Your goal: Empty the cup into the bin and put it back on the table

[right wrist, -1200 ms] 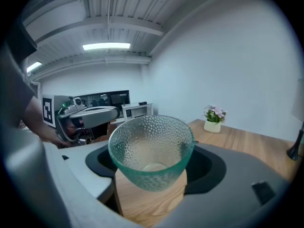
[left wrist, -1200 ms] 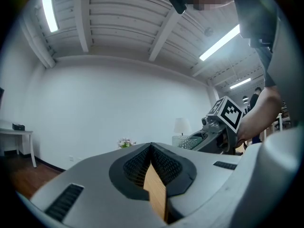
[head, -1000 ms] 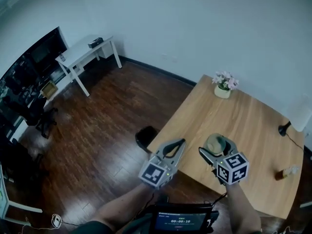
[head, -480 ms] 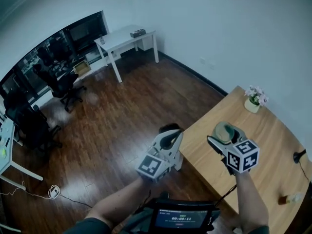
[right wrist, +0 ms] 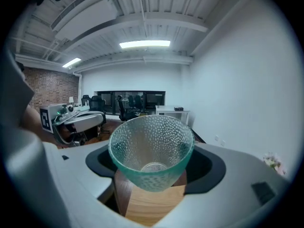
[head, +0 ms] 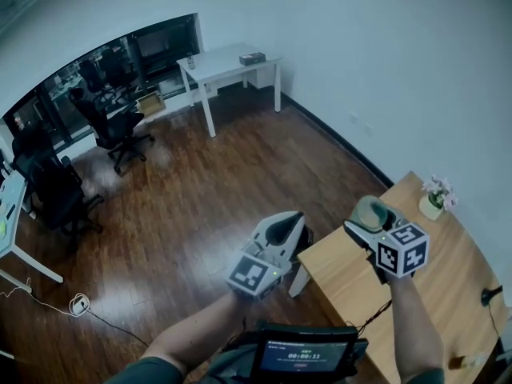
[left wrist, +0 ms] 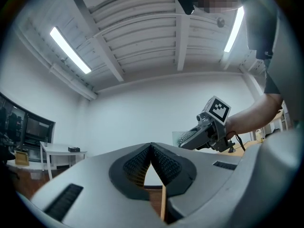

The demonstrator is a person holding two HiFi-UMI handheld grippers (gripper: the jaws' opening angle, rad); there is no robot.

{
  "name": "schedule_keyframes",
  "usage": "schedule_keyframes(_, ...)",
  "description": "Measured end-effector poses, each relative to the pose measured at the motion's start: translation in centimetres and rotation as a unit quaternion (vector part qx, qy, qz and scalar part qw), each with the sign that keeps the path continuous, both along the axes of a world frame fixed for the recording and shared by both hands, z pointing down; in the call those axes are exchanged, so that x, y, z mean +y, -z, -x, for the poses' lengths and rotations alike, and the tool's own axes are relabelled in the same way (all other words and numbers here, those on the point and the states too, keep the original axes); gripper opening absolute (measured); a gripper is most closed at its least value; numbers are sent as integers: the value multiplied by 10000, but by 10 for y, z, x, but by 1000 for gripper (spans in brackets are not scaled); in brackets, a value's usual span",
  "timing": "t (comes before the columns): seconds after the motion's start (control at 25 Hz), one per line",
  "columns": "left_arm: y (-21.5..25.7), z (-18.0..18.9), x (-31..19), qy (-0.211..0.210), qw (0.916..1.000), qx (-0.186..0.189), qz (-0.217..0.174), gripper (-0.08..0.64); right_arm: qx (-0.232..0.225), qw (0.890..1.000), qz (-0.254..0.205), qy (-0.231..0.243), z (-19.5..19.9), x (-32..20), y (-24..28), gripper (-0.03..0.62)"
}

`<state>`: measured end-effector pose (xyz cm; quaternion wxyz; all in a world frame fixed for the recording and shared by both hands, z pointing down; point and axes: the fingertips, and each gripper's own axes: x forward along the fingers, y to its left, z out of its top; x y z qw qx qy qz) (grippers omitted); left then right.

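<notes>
A dimpled teal glass cup sits between the jaws of my right gripper, which is shut on it above the near-left corner of the wooden table. The right gripper view looks into the cup and I see nothing inside. My left gripper hovers left of the table over the floor, its tips touching and nothing between them. A dark sliver by its tip may be the bin, which is mostly hidden. The left gripper view also shows the right gripper.
A small flower pot stands on the table's far edge. A white desk is against the far wall, with office chairs at the left. Dark wood floor lies between. A screen is at my waist.
Both grippers have moved left and up, from over the table to its left corner and the floor, the right one carrying the cup. The black bin, plain a second ago, is now mostly hidden.
</notes>
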<state>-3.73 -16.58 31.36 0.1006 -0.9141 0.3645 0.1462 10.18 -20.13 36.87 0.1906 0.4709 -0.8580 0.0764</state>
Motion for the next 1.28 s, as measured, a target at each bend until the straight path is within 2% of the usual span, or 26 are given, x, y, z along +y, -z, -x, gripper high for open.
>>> schedule_keyframes(0.52,21,27,-91,-156,9985,273,-437,-8,332,9994,-50,100,33,-94,15,396)
schedule_keyframes(0.64,25,22,-107,-240,9979,330,-500,-6,496,9986,-71,138,34,-113,21,396)
schedule_keyframes(0.8,31,9,-127,-355,9971,283,-605,-7,474,9986,-81,213,29,-140,25,396)
schedule_keyframes(0.92,34,-1,-145,-427,9975,173,-537,-8,516,9983,45,261,23,-161,22,396)
schedule_keyframes(1.12,28,-12,-189,-105,9992,120,-378,-7,491,9977,275,369,8,-201,2,394)
schedule_keyframes(1.28,15,-21,-209,-49,9997,-6,-238,-8,567,9966,493,344,-7,-220,-22,394)
